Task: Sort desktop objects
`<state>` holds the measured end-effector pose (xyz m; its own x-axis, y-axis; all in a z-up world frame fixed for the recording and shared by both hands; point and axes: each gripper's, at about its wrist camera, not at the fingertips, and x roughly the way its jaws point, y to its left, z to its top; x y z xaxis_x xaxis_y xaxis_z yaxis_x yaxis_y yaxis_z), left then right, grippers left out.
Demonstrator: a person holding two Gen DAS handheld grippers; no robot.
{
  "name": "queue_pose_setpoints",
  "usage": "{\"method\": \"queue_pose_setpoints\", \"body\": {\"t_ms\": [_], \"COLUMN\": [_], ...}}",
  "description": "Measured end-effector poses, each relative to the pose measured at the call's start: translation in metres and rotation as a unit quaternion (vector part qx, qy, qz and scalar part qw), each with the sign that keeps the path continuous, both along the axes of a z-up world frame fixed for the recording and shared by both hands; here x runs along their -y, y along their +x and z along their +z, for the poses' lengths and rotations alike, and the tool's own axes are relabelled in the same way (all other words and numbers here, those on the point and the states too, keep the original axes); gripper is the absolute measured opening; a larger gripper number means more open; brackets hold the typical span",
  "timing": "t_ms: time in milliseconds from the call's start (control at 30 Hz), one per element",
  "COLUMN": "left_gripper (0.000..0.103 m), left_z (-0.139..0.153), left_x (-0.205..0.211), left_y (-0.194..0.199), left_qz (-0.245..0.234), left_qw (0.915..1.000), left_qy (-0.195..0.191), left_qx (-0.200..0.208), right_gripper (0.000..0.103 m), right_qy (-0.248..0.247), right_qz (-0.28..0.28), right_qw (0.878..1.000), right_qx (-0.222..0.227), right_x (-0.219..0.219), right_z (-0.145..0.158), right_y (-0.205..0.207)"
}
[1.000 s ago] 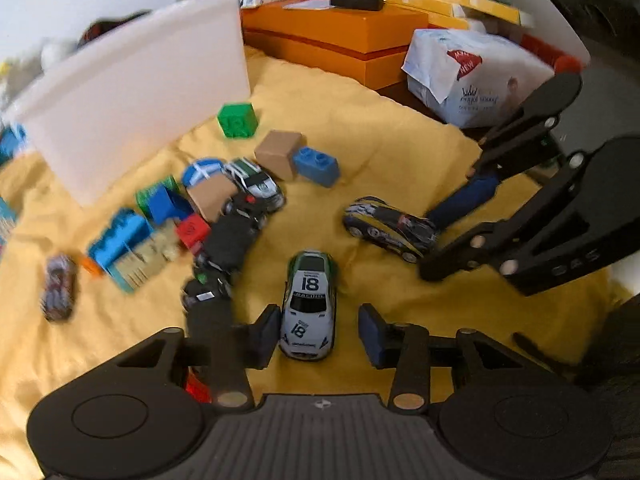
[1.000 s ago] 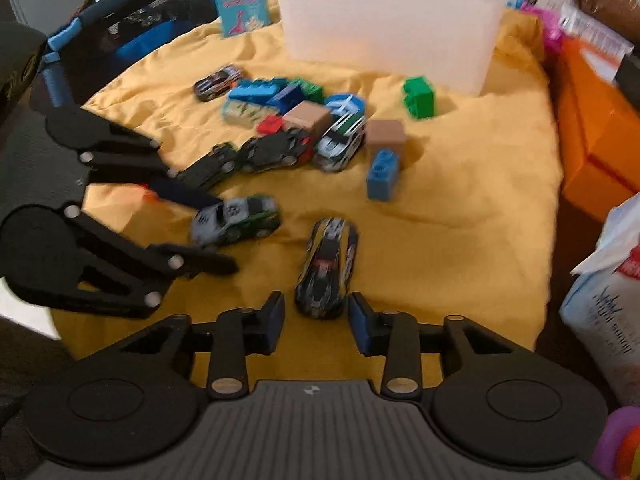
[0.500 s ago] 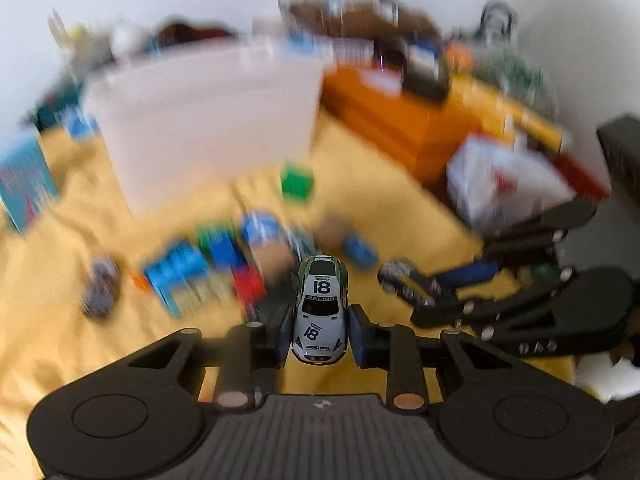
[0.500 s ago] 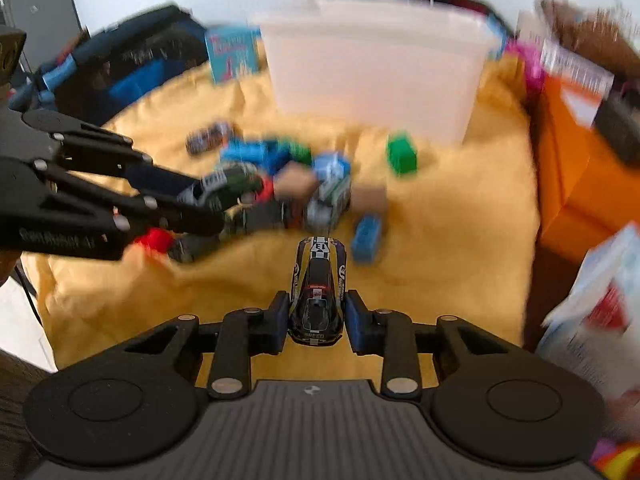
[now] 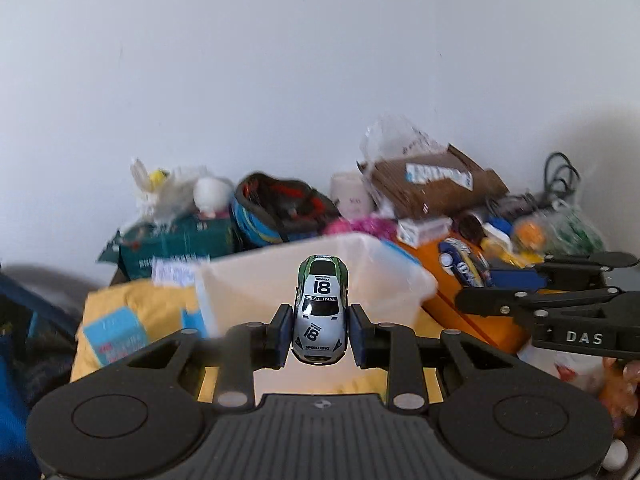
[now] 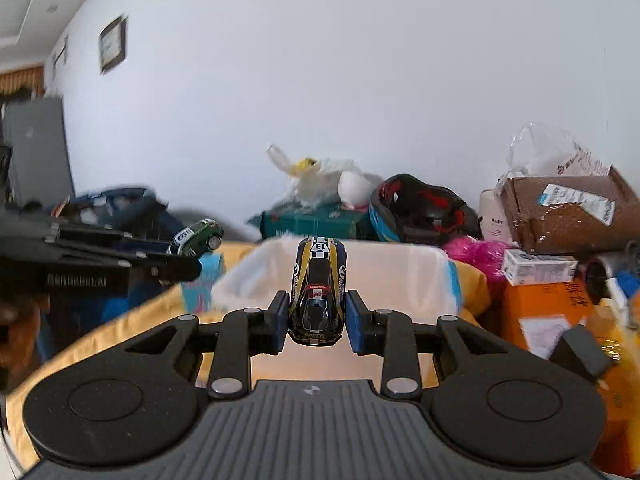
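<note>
The left tool [image 5: 319, 334] is clamped on a white car [image 5: 320, 312] with a green roof and the number 18, its blue pads [image 5: 284, 336] pressed to the car's flanks. The car is held clear of the desk, nose pointing away, in front of the near wall of a pale bin [image 5: 256, 296].

The right tool [image 6: 317, 322] grips a black car [image 6: 318, 292] with yellow stripes and the number 13 in the same way, pads at both sides, nose toward the bin [image 6: 400, 276]. It too hangs in the air, just short of the bin's rim.

Each tool shows in the other's view: the right tool [image 5: 500, 280] at the right edge of the left camera, level with the bin's top, its car poking out; the left tool [image 6: 176, 258] at the left edge of the right camera, its car side-on.

The bin stands on a yellow cloth [image 5: 132, 304]. To its right sits an orange box [image 6: 548, 312], and behind it a heap of bags, a cardboard box [image 6: 560, 212] and a dark helmet [image 6: 420, 208] lies against the white wall.
</note>
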<state>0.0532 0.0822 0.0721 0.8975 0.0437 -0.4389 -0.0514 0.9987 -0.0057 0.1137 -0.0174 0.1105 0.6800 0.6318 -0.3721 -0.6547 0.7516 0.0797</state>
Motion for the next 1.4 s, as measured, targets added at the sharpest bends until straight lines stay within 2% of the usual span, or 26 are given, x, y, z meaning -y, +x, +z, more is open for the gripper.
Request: {"method": "queue_pose_setpoints", "body": {"t_ms": [100, 200, 333, 400, 467, 500, 600, 633, 733, 800, 967, 1100, 1167, 1233, 1300, 1400], "left_gripper": [0.033, 0.033, 0.033, 0.033, 0.034, 0.035, 0.050, 0.052, 0.052, 0.052, 0.053, 0.054, 0.054, 0.054, 0.054, 0.053], "left_z": [0.005, 0.007, 0.001, -0.008, -0.018, -0.020, -0.020, -0.019, -0.014, -0.012, -0.019, -0.042, -0.062, -0.085, -0.105, -0.133], "left_x": [-0.005, -0.009, -0.019, -0.022, -0.023, -0.023, -0.019, -0.018, -0.012, -0.006, 0.003, 0.018, 0.031, 0.046, 0.058, 0.069], "left_y": [0.027, 0.057, 0.082, 0.098, 0.113, 0.114, 0.099, 0.091, 0.068, 0.052, 0.008, -0.024, -0.037, -0.049, -0.056, -0.058], "left_qz": [0.003, 0.012, 0.022, 0.025, 0.025, 0.028, 0.025, 0.021, -0.005, -0.020, -0.043, -0.057, -0.064, -0.063, -0.059, -0.045], "left_qw": [1.0000, 0.9995, 0.9997, 0.9996, 0.9981, 0.9977, 0.9984, 0.9988, 0.9992, 0.9989, 0.9975, 0.9946, 0.9917, 0.9871, 0.9819, 0.9741], "left_qy": [0.004, 0.028, 0.013, 0.008, 0.008, 0.005, 0.010, 0.008, 0.000, 0.008, -0.001, -0.011, 0.004, 0.035, 0.048, 0.036], "left_qx": [0.008, 0.007, 0.002, -0.014, -0.055, -0.062, -0.050, -0.043, -0.041, -0.042, -0.057, -0.086, -0.111, -0.143, -0.173, -0.219], "right_gripper": [0.033, 0.033, 0.033, 0.033, 0.036, 0.038, 0.038, 0.038, 0.038, 0.038, 0.041, 0.041, 0.041, 0.041, 0.041, 0.041], "right_qy": [-0.015, -0.021, -0.025, -0.038, -0.056, -0.060, -0.072, -0.075, -0.066, -0.058, -0.071, -0.115, -0.125, -0.135, -0.159, -0.164], "right_qz": [-0.012, -0.030, -0.053, -0.058, -0.053, -0.054, -0.046, -0.043, -0.032, -0.021, 0.008, 0.037, 0.044, 0.044, 0.040, 0.044], "right_qw": [1.000, 0.999, 0.998, 0.997, 0.997, 0.997, 0.996, 0.996, 0.997, 0.998, 0.997, 0.992, 0.989, 0.986, 0.982, 0.979], "right_qx": [0.020, 0.023, 0.034, 0.033, 0.015, 0.012, 0.035, 0.036, 0.019, 0.004, -0.015, -0.045, -0.070, -0.090, -0.098, -0.116], "right_x": [-0.023, -0.038, -0.052, -0.060, -0.066, -0.066, -0.057, -0.054, -0.044, -0.034, -0.010, 0.004, 0.009, 0.015, 0.015, 0.017], "right_z": [0.004, 0.012, 0.008, -0.001, -0.009, -0.012, -0.014, -0.014, -0.015, -0.015, -0.024, -0.048, -0.063, -0.080, -0.098, -0.111], "right_y": [0.023, 0.046, 0.068, 0.077, 0.083, 0.081, 0.069, 0.065, 0.058, 0.048, 0.020, -0.007, -0.018, -0.032, -0.044, -0.058]}}
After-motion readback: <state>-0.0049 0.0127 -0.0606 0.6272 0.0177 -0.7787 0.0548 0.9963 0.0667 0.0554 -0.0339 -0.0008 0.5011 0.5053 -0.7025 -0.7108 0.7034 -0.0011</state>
